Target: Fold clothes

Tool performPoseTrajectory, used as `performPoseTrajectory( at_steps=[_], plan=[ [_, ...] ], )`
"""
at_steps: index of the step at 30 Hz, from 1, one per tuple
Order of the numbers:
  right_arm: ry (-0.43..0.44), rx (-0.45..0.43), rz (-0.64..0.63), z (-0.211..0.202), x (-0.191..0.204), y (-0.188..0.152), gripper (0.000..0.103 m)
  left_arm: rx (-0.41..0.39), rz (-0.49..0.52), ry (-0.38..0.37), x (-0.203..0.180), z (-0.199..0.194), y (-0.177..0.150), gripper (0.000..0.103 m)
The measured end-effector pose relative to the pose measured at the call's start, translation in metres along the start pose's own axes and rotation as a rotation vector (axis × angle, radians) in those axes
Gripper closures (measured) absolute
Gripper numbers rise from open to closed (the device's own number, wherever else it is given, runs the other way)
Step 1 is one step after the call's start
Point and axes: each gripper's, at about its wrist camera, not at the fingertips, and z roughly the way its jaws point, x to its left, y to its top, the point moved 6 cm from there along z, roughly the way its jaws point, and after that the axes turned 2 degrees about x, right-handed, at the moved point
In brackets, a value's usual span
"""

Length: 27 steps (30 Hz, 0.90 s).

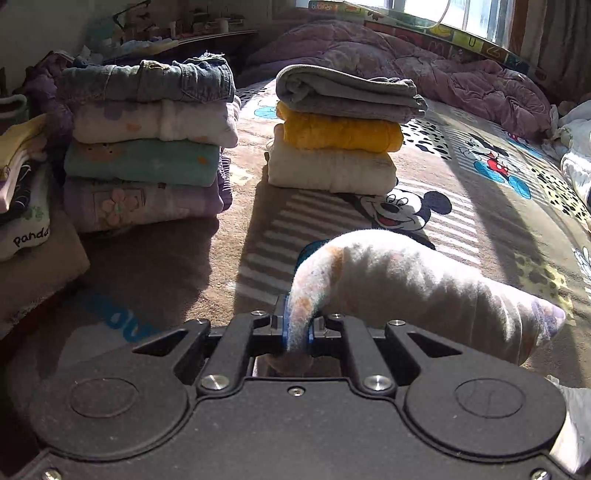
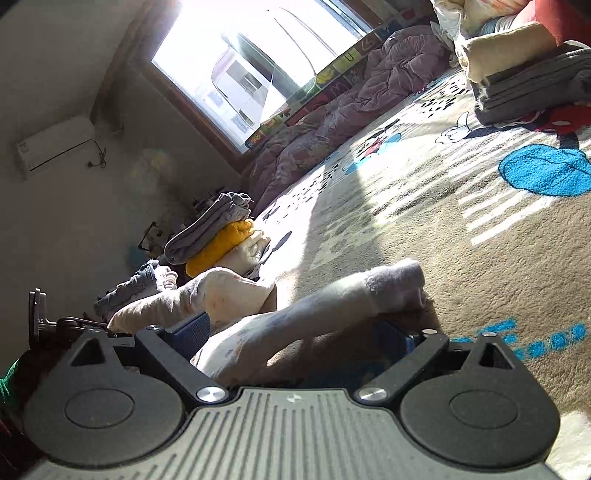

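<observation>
Left wrist view: left claw (image 1: 298,328) at lower centre, pressed together on a white garment (image 1: 406,288), pinching a fold of it between the blue pads; rest of the garment trailing off to the right, lower right of the frame, above the blanket (image 1: 184,258) with its cartoon mouse print. Centre of the frame, a stack (image 1: 340,129) of three folded pieces on the blanket: grey on top, yellow in the middle, cream at the bottom. Left of it and apart, a taller stack (image 1: 147,144): denim on top, then white, teal and lilac. Far left edge, more folded clothes, partly cut off. Upper right, a crumpled purple quilt (image 1: 443,66) below the window (image 1: 461,14). Right wrist view, frame tilted: right claw (image 2: 291,332) at lower centre, spread wide, the white garment (image 2: 314,314) lying between the fingers on the blanket (image 2: 480,258); no pinch visible on either side. Left of centre, the grey-yellow-cream stack (image 2: 218,240) farther back. Lower left edge, part of the left claw, with another part of the garment rising toward it. Upper centre, the bright window (image 2: 240,66); quilt (image 2: 332,118) just below it. Upper right corner, another pile (image 2: 517,62) of folded clothes.
</observation>
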Motion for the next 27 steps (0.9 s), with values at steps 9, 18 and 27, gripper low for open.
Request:
performPoseTrajectory(
  at_steps=[9,18,27],
  plan=[
    [-0.033,-0.016,0.034,-0.001,-0.01,0.008,0.008,-0.167,0.207,0.028,-0.075,-0.042,0.004,0.047],
    [-0.111,-0.028,0.188,0.001,-0.051,0.014,0.001,-0.036,0.733,-0.227,-0.248,-0.021,-0.029,0.032],
    [-0.106,0.032,0.119,0.024,-0.042,0.015,0.001,0.321,0.65,-0.011,-0.285,0.09,-0.013,0.034]
  ],
)
